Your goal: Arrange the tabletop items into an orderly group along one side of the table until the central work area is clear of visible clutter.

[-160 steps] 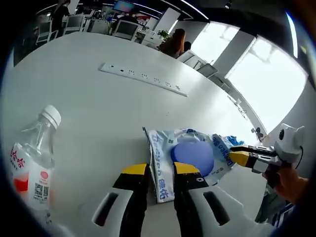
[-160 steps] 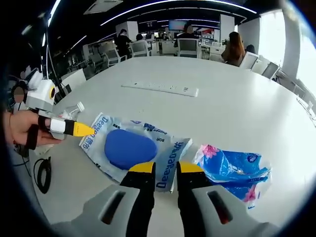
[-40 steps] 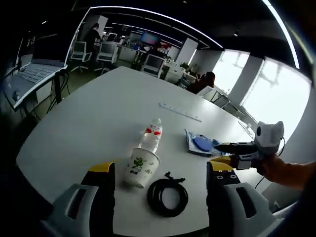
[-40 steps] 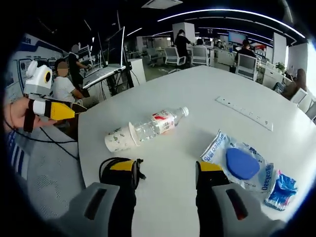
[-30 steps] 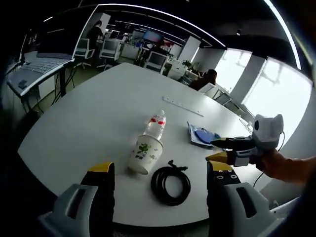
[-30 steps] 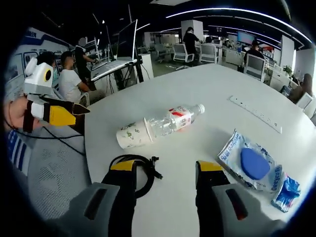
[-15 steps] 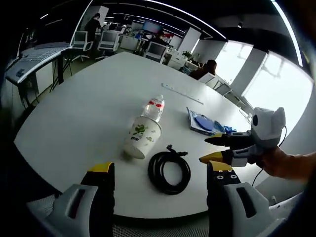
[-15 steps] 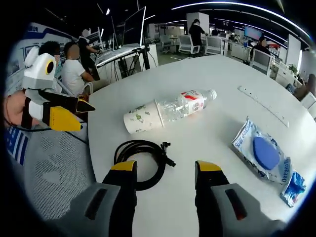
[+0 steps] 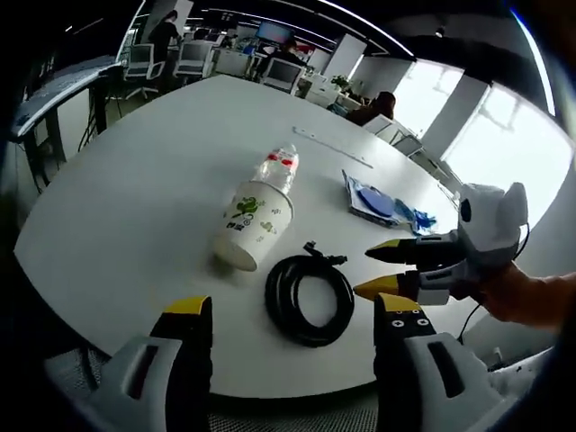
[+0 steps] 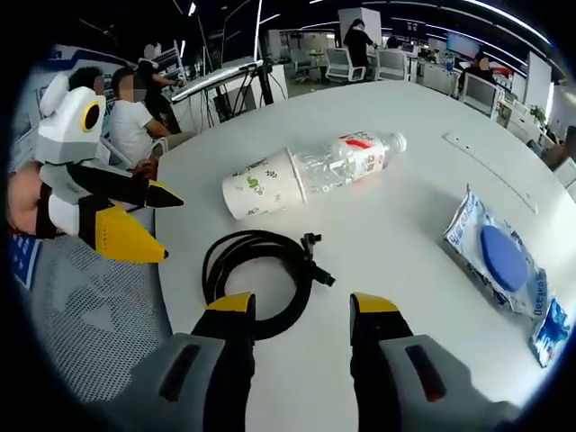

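coiled black cable (image 9: 309,298) (image 10: 258,274) low in the centre of both views, flat on the white round table (image 9: 135,189) (image 10: 423,189), close to its near edge. paper cup (image 9: 247,224) (image 10: 264,194) on its side just beyond the coil, slipped over the base of a clear plastic water bottle (image 9: 276,169) (image 10: 348,161) with a red label, cap pointing away from the cup; cup and cable near but apart. farther off, toward the right of centre in the left gripper view and at the right edge of the right gripper view, a flat white-and-blue packet (image 9: 367,199) (image 10: 499,255) with a blue oval shape inside, and touching its far end a small crumpled blue packet (image 9: 417,218) (image 10: 551,330). white power strip (image 9: 334,147) (image 10: 491,169) well beyond, across the table.

left gripper (image 9: 286,310) rising from the bottom of its own view, yellow-tipped jaws spread wide, nothing between them, cable seen through the gap; also at left of the right gripper view (image 10: 137,220), held in a hand (image 10: 24,209), jaws apart. right gripper (image 10: 292,306) likewise parted and holding nothing, tips over the near side of the coil; seen at right of the left gripper view (image 9: 385,268), gripped by a hand (image 9: 529,300). people seated at desks (image 10: 211,85) in the upper left of the right gripper view.
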Tool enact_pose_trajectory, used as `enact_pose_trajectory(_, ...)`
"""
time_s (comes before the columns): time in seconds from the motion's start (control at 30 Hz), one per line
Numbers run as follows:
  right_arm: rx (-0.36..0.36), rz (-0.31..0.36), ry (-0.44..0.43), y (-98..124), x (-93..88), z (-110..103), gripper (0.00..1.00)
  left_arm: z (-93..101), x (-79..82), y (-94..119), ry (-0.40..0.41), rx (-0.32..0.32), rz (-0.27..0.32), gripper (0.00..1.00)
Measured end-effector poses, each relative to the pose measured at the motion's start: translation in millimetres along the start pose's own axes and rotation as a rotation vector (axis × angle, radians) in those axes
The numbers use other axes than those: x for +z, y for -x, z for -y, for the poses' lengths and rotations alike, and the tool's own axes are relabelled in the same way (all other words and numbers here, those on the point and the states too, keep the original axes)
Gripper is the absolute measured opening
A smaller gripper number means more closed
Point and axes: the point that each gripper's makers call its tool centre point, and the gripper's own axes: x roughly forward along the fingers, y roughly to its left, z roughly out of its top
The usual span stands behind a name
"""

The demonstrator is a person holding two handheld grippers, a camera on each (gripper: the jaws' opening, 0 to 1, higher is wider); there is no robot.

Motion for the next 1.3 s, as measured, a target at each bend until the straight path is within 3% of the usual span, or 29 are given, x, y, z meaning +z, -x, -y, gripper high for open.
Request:
enact_pose_trajectory(0.87,0.01,-0.082,-0.031,-30.1,-17.2,-9.7,0.26,1.2,-25.3,-35.1,-0.039,-0.004,-0.104,0.56)
enact_pose_trajectory(1.17,-0.013,-0.088,-0.025,-31.5,-17.2,-5.8,0.18,5.2,-28.4,-42.2,-0.058,-0.009,-0.118,0.51)
enact_pose_trajectory(1.3,-0.026,-0.1,-0.008,-32.0,-17.6,-6.0,0.1,5.1,-30.9,-44.3,-0.102,0.006,-0.141,0.43)
